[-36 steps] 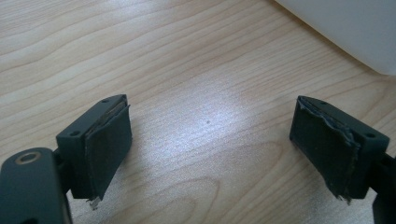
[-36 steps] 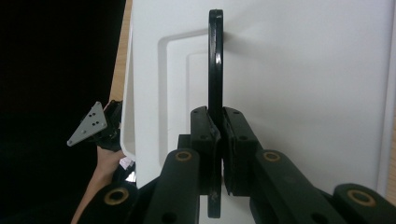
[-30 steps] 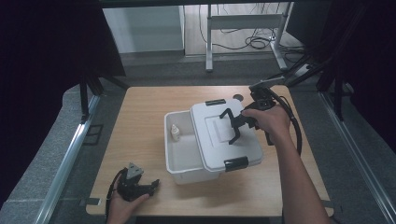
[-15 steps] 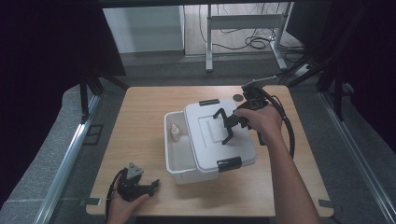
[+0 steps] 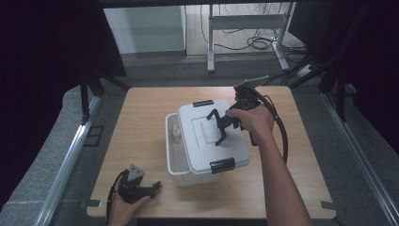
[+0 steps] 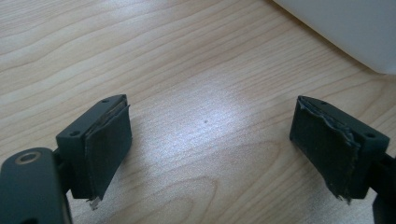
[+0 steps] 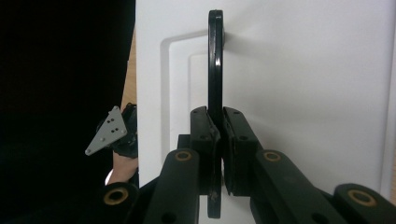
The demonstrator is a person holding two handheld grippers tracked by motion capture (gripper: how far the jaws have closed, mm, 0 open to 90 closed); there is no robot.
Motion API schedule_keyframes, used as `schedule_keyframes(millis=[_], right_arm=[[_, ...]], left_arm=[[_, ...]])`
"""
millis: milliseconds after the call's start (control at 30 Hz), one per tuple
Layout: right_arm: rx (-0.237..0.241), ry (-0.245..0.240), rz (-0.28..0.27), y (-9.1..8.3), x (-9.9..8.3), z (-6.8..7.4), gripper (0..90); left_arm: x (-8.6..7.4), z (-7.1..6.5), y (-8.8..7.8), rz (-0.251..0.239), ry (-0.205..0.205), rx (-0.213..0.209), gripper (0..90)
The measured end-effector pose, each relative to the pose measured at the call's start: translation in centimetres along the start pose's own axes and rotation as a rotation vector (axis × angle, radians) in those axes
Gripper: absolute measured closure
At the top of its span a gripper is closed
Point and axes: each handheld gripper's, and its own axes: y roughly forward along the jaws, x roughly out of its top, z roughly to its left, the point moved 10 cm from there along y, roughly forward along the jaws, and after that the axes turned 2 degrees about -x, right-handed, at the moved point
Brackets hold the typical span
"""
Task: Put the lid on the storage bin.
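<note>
A white lid (image 5: 203,141) with a black handle (image 5: 217,126) lies skewed over a white plastic box (image 5: 173,162), whose left strip stays uncovered. A small pale bottle (image 5: 176,135) stands in that strip. My right gripper (image 5: 225,126) is shut on the handle; in the right gripper view its pads (image 7: 201,126) clamp the thin black handle (image 7: 215,60) in front of the lid (image 7: 303,84). My left gripper (image 5: 149,187) rests on the table at the front left, open. In the left gripper view its jaws (image 6: 210,140) stand wide over bare wood.
The wooden table (image 5: 141,117) has free room left of and behind the box. Black latches sit on the lid's far end (image 5: 203,103) and near end (image 5: 222,165). A corner of the box (image 6: 345,28) lies ahead of the left gripper. A thick cable (image 5: 282,136) trails from the right gripper.
My right gripper has carried the lid leftward over the box, so less of the opening shows. The left gripper has stayed where it was.
</note>
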Motion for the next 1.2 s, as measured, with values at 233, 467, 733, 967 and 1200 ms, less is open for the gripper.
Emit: schedule_keyframes(millis=[233, 467, 733, 967, 1200], right_arm=[[-0.002, 0.01, 0.008, 0.8, 0.1, 0.5, 84.0], [0.0, 0.018, 0.012, 1.5, 0.3, 0.9, 84.0], [0.0, 0.027, 0.019, 2.2, 0.5, 1.3, 84.0], [-0.003, 0.025, 0.027, 3.0, 0.7, 1.9, 84.0], [0.003, 0.047, 0.031, 3.7, 0.8, 2.1, 84.0]], left_arm=[[0.0, 0.0, 0.0, 0.001, 0.001, -0.001, 12.8], [0.0, 0.0, 0.0, 0.001, 0.002, -0.001, 12.6], [0.0, -0.1, 0.0, 0.001, 0.003, -0.002, 12.6], [0.0, -0.1, 0.0, 0.002, 0.005, -0.002, 12.7], [0.0, -0.1, 0.0, 0.002, 0.005, -0.004, 12.7]])
